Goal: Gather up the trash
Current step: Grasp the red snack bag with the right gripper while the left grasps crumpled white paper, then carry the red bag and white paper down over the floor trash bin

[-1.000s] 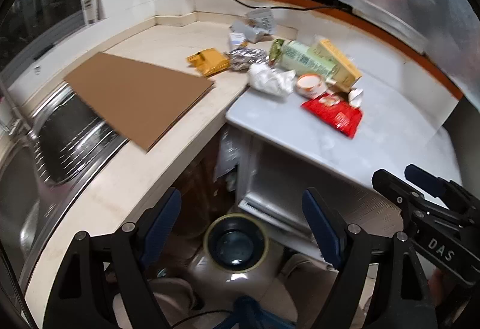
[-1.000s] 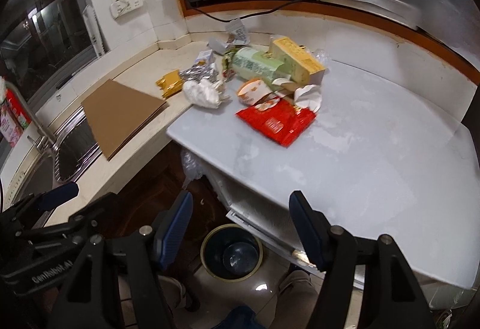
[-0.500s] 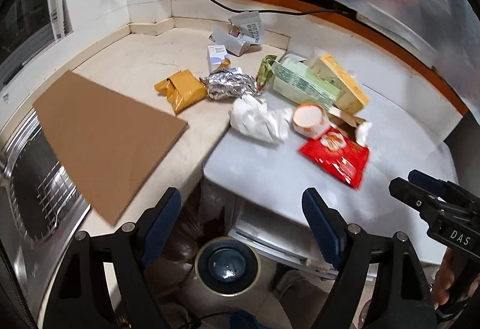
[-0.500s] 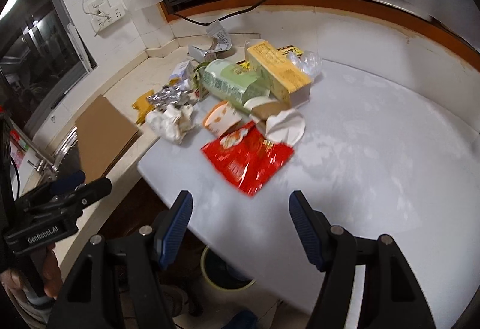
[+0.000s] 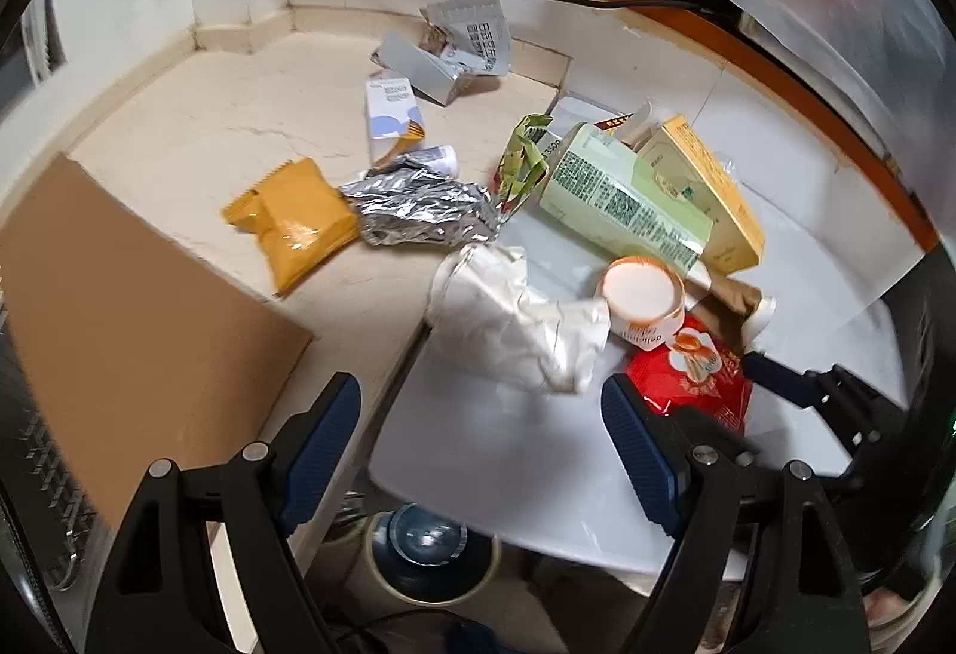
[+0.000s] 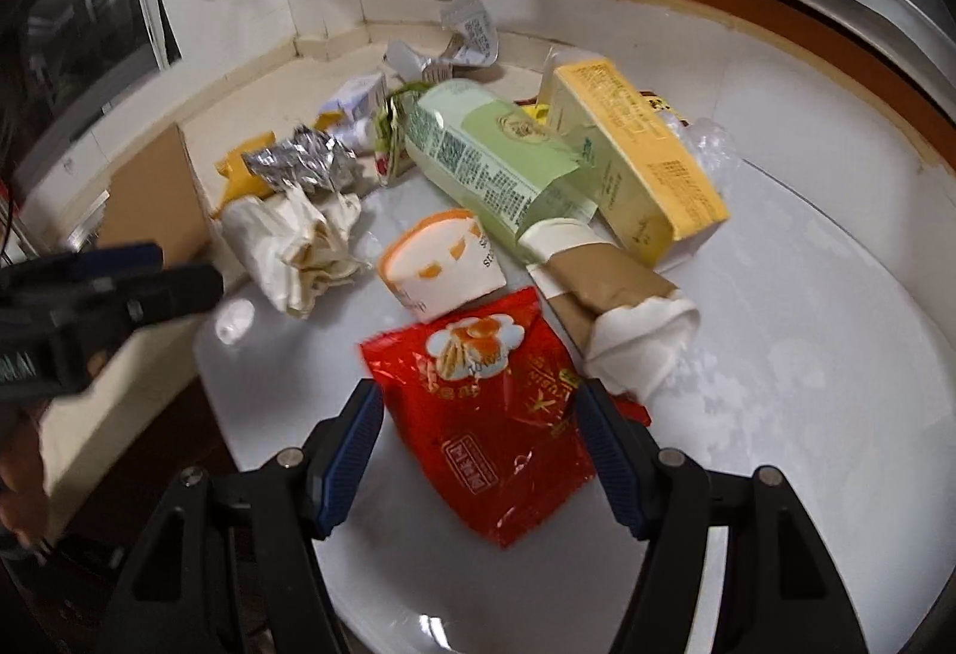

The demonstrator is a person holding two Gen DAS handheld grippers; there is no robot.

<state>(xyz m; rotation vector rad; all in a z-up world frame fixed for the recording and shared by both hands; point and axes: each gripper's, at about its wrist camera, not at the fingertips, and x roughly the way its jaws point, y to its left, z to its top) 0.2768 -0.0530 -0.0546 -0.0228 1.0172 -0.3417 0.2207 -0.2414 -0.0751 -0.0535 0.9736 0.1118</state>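
Trash lies in a heap where the beige counter meets a white table point(image 6: 777, 355). My left gripper point(image 5: 481, 385) hangs open just short of a crumpled white paper point(image 5: 514, 319); nothing is between its fingers. Beyond it lie a yellow snack packet point(image 5: 293, 221), crushed foil point(image 5: 418, 203), a green carton point(image 5: 615, 194), a yellow box point(image 5: 705, 194) and a paper cup point(image 5: 642, 295). My right gripper point(image 6: 478, 391) is open above a red snack packet point(image 6: 496, 409), its fingers on either side of the packet and not touching it.
A brown cardboard sheet point(image 5: 119, 331) lies on the counter at the left, beside a steel sink. A round bin point(image 5: 430, 552) stands on the floor below the table's edge. A black cable runs along the back wall. Torn wrappers point(image 5: 466, 39) lie at the far corner.
Both grippers have moved forward and lower over the counter and table. The trash heap now fills both views; the bin has slid to the bottom edge. Jaws keep the same width.
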